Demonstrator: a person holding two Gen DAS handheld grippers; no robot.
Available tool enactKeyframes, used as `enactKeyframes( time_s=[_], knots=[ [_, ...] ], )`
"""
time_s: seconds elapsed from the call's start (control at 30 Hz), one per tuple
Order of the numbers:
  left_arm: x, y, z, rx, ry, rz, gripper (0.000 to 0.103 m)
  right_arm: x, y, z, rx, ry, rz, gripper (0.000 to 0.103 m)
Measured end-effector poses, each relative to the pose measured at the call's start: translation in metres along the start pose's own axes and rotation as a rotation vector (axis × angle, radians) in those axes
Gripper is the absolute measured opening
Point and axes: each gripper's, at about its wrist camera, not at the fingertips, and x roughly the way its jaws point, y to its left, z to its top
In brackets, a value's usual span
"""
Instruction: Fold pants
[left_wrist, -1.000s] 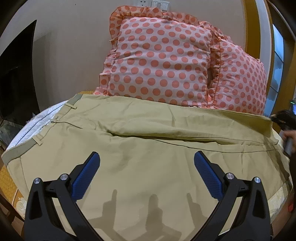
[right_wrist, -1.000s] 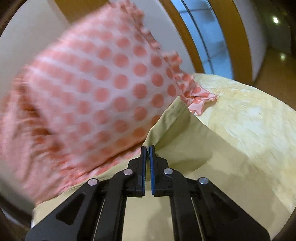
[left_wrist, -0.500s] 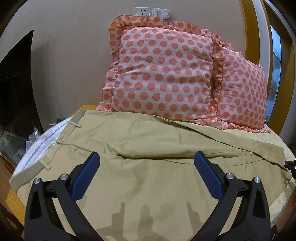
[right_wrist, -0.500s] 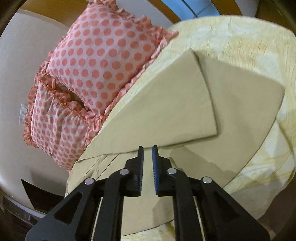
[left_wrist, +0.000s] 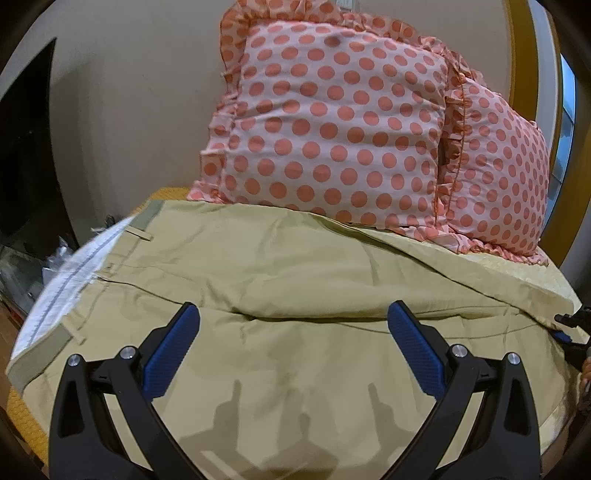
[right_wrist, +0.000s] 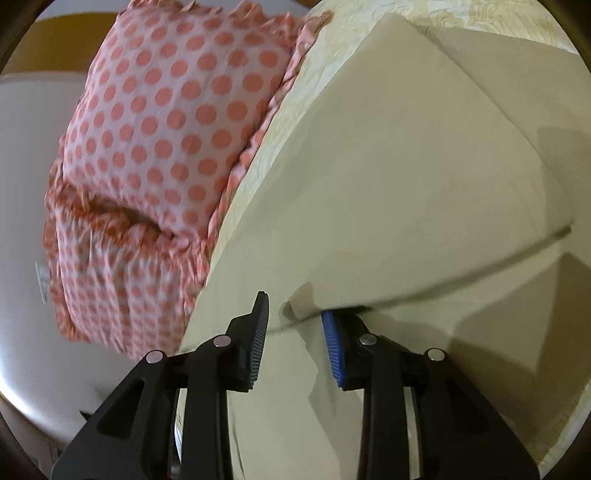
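Since a moment ago our right claw (right_wrist: 295, 339) has spread its jaws from a narrow slit to clearly open, and they now straddle the near edge of the folded-over leg, gripping nothing. We judge it has let go so the leg lies flat on the other. Our left claw (left_wrist: 293, 347) hangs wide open and empty above the seat of the khaki pants (left_wrist: 295, 280), ready for the next grasp. Those pants lie spread on the bed (right_wrist: 517, 14), waistband (left_wrist: 59, 291) at the left edge. Far side, the dotted cushions (left_wrist: 332, 122) touch the fabric, so room is tight there; near and right stay free.
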Motion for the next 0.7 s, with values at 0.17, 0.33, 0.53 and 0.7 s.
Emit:
enactKeyframes(
  time_s=[0.17, 0.33, 0.53, 0.7],
  knots=[
    [0.027, 0.01, 0.018, -0.096, 0.059, -0.073, 0.101, -0.003, -0.007, 0.009, -0.048, -0.102, 0.103, 0.003],
    [0.071, 0.015, 0.048, -0.165, 0.116, -0.122, 0.092, -0.045, -0.015, 0.007, -0.107, -0.216, 0.227, 0.003],
    [0.157, 0.023, 0.068, -0.304, 0.325, -0.079, 0.067, -0.046, -0.017, 0.01, -0.114, -0.195, 0.249, 0.003],
    [0.191, 0.033, 0.068, -0.364, 0.351, -0.044, 0.018, -0.045, -0.013, 0.014, -0.144, -0.194, 0.252, 0.003]
  ],
)
